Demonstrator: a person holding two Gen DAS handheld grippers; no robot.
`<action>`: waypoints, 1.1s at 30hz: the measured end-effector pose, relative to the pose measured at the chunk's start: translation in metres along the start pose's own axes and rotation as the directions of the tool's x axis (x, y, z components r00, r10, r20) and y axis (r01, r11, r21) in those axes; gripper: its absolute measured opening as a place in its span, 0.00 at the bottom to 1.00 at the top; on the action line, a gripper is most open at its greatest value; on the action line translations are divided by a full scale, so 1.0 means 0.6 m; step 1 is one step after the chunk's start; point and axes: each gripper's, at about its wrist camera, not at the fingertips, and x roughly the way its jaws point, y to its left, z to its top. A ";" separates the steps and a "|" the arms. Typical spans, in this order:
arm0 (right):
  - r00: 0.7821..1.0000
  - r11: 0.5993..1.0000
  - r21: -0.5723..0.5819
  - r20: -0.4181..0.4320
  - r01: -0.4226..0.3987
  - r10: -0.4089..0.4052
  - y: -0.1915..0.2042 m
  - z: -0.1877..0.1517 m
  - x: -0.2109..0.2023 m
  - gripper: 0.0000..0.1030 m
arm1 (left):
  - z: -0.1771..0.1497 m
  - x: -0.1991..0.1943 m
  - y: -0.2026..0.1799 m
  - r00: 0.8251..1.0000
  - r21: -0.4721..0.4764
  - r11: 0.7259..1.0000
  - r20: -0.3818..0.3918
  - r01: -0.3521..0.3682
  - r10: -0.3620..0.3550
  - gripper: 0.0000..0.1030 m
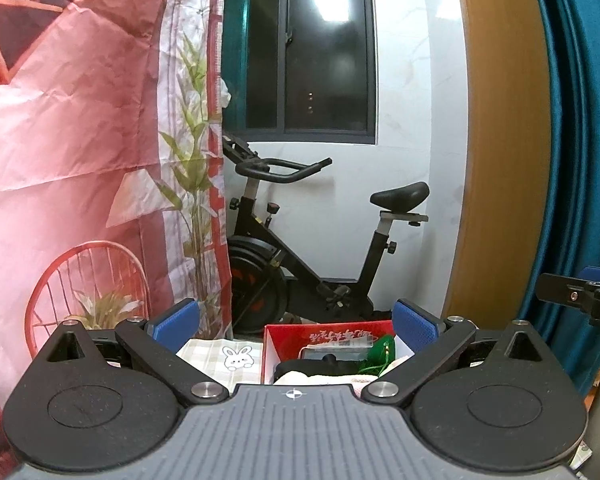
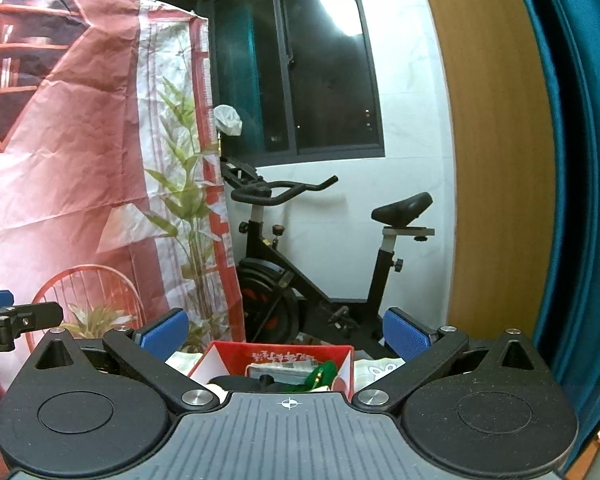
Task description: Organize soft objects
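From my left wrist, my left gripper [image 1: 296, 326] hangs wide open, holding nothing, above the red box [image 1: 324, 338] of soft things. From my right wrist, my right gripper [image 2: 286, 334] is equally spread and empty; the box [image 2: 278, 356] sits just ahead, an exercise bike [image 2: 320, 256] behind it.

A red open box [image 1: 284, 344] holds green fabric [image 1: 382, 350], dark and whitish soft items, beside a bunny-print cloth [image 1: 228, 356].

A black exercise bike [image 1: 312, 248] stands at twelve o'clock beneath a dark window [image 1: 300, 48]. A red printed backdrop [image 1: 80, 140] hangs at nine o'clock; a teal curtain [image 1: 580, 140] at three.
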 end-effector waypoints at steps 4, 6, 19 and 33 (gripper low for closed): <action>1.000 1.000 -0.001 -0.001 0.002 -0.002 -0.002 0.000 0.001 1.00 | -0.001 0.003 0.003 1.000 -0.004 1.000 -0.007 -0.003 0.003 1.00; 1.000 1.000 -0.001 0.000 0.008 -0.008 -0.006 0.001 0.000 1.00 | -0.001 0.004 0.004 1.000 -0.006 1.000 -0.009 -0.009 0.009 1.00; 0.999 0.999 -0.009 -0.001 0.038 -0.038 -0.004 -0.004 0.002 1.00 | -0.005 0.005 0.007 0.999 -0.019 0.999 -0.029 -0.031 0.030 1.00; 0.999 0.999 -0.008 -0.007 0.053 -0.054 0.000 -0.004 0.009 1.00 | -0.006 0.005 0.006 0.998 -0.021 0.999 -0.035 -0.044 0.043 1.00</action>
